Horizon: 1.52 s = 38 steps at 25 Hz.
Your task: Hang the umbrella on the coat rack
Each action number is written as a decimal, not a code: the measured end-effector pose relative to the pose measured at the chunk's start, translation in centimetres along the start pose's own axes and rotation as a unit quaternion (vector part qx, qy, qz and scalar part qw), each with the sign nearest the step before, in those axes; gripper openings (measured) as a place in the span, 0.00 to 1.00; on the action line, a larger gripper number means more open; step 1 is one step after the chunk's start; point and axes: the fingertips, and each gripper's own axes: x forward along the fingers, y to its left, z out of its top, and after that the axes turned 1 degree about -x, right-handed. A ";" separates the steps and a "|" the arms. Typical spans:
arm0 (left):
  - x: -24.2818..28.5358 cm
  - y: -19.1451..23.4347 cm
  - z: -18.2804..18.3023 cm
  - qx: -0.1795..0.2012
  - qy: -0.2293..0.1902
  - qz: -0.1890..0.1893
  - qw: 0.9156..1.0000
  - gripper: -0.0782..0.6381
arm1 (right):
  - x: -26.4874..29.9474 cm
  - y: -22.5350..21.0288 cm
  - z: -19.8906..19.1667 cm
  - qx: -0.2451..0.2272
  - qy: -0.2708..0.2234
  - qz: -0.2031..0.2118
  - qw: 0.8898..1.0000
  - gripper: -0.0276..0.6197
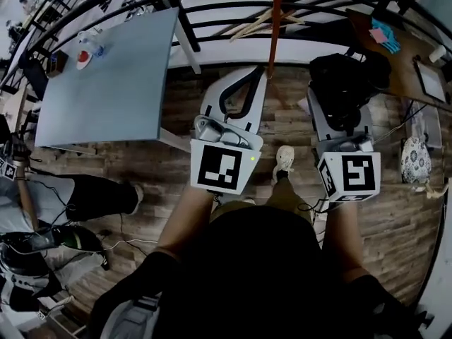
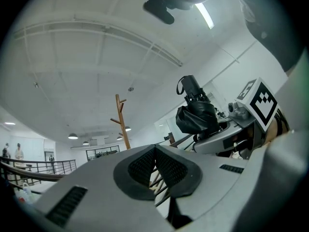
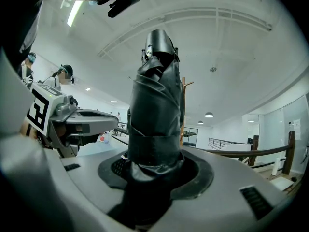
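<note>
There are two grippers, one umbrella, one coat rack and one grey table. In the head view the table (image 1: 106,76) stands at the far left. Next to the right comes the left gripper (image 1: 240,90), and its own view shows the jaws of that gripper (image 2: 155,151) closed tip to tip with nothing between them. Far ahead, between the two grippers, is the wooden coat rack (image 1: 274,20). At the right, the right gripper (image 3: 154,170) is clamped on the umbrella (image 3: 154,110), which stands up out of its jaws.

The umbrella is black and folded, its fabric wrapped in creased bands. The head view shows it only as a dark bundle (image 1: 346,83). The left gripper view adds the umbrella's (image 2: 195,112) loop at the top and the rack's (image 2: 121,122) upright pole with pegs. In the right gripper view the umbrella hides most of the rack (image 3: 184,100).
</note>
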 end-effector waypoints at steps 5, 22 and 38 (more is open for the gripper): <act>4.8 0.9 -1.2 0.003 0.004 0.007 1.000 0.13 | 4.0 -3.2 -1.0 -0.003 0.000 0.015 1.000 0.36; 24.2 2.2 -4.3 0.010 0.021 0.026 0.999 0.13 | 16.6 -17.3 -4.7 0.008 0.005 0.067 0.998 0.36; 31.4 1.6 -5.0 0.016 0.026 0.044 0.999 0.13 | 20.5 -22.8 -5.8 0.013 -0.010 0.093 0.996 0.36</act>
